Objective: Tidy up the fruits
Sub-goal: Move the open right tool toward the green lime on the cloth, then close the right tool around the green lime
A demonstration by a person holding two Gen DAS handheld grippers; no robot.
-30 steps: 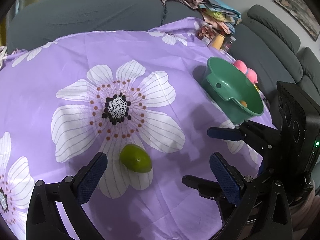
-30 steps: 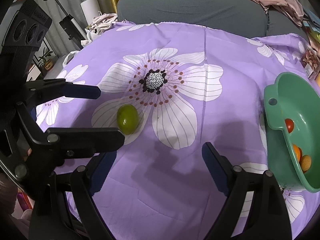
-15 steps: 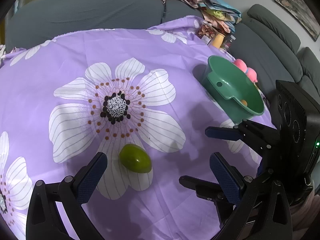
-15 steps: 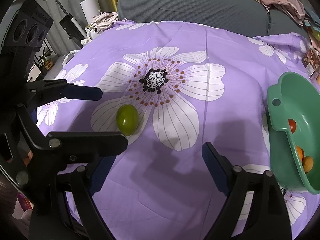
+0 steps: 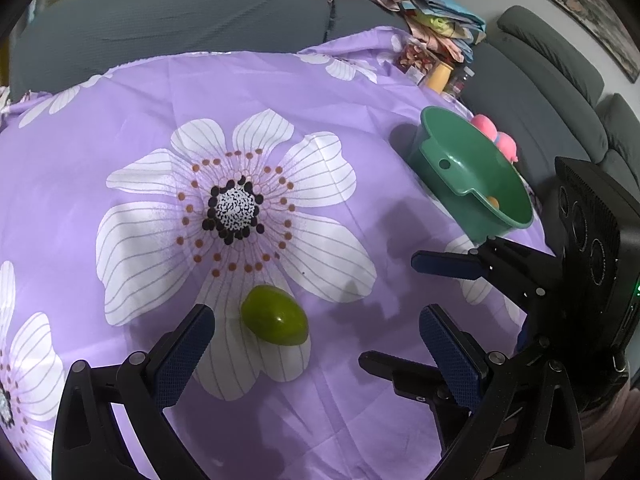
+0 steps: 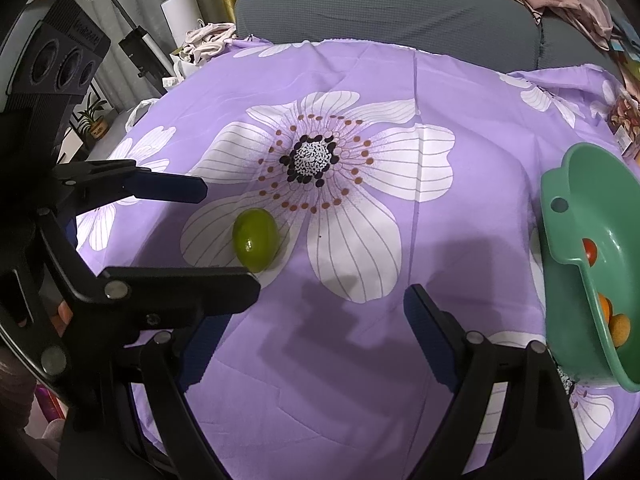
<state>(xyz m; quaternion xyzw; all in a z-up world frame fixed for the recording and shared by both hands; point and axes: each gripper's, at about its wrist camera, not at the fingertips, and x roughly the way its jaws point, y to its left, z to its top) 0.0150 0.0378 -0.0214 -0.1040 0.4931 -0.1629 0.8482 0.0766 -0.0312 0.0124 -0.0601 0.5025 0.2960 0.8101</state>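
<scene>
While both hand-held grippers hang wide apart with nothing in them, the green fruit (image 5: pixel 275 315) lies on the purple flower cloth (image 5: pixel 120 120) over the surface, between the left hand-held gripper (image 5: pixel 320 344) fingers. The green bowl (image 6: pixel 576 216) with small fruits sits off to the right. Nothing blocks the fruit. A gray sofa (image 6: pixel 384 8) stands behind.

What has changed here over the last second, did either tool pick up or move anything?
Nothing visibly changed. The green fruit lies on the purple flowered cloth as before, the green bowl keeps its place, and the left tool and right tool hang open and empty.
</scene>
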